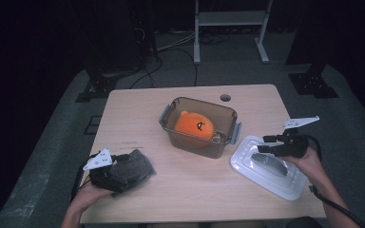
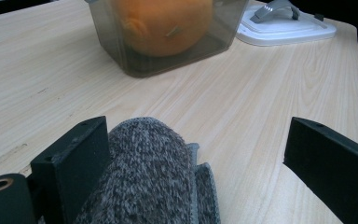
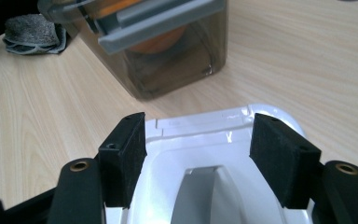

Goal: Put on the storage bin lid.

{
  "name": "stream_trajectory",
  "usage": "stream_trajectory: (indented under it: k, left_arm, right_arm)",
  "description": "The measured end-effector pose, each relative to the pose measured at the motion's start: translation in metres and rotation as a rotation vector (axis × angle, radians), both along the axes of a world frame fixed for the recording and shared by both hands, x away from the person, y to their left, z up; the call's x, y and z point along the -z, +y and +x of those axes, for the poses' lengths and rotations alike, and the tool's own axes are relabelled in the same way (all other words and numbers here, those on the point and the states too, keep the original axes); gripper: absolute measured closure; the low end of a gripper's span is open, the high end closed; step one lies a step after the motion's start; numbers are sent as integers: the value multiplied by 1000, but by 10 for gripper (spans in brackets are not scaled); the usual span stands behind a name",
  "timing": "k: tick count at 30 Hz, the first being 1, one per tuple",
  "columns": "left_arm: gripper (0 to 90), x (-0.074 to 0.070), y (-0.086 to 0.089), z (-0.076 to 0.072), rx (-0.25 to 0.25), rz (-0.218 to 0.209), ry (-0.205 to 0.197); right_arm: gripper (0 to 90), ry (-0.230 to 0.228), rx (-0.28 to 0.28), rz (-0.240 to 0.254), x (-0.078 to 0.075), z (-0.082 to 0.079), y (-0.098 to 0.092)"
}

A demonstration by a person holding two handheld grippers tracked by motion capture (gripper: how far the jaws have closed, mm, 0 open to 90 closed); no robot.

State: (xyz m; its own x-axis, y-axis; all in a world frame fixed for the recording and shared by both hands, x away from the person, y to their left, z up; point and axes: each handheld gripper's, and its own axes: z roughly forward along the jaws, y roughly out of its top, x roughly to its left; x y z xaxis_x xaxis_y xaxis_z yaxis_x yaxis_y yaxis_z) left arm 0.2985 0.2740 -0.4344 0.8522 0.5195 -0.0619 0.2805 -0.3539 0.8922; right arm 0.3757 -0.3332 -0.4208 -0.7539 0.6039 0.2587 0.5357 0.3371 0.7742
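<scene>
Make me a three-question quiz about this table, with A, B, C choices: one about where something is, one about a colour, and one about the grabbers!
1. Where is the orange plush toy?
A. Inside the clear container
B. On the white lid
C. On the floor

2. What colour is the knitted cloth?
A. Red
B. Grey
C. Yellow

3. How do the right gripper jaws stand?
A. Squeezed on the toy
B. Apart, either side of the lid handle
C. Shut on the cloth

Answers:
1 A, the toy shows through the container's walls.
2 B, it is speckled grey beside the left gripper.
3 B, both pads stand clear over the white lid.
</scene>
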Motion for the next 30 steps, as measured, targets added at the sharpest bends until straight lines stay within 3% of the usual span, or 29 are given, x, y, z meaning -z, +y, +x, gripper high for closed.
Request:
stream_trajectory:
  k: [18, 30]
  left_arm:
    - [48, 1, 3, 0, -7, 0, 6]
    - [43, 1, 3, 0, -7, 3, 7]
  right_arm:
    - [349, -1, 11, -22, 25, -21, -14]
    - [412, -9, 2, -38, 37, -31, -18]
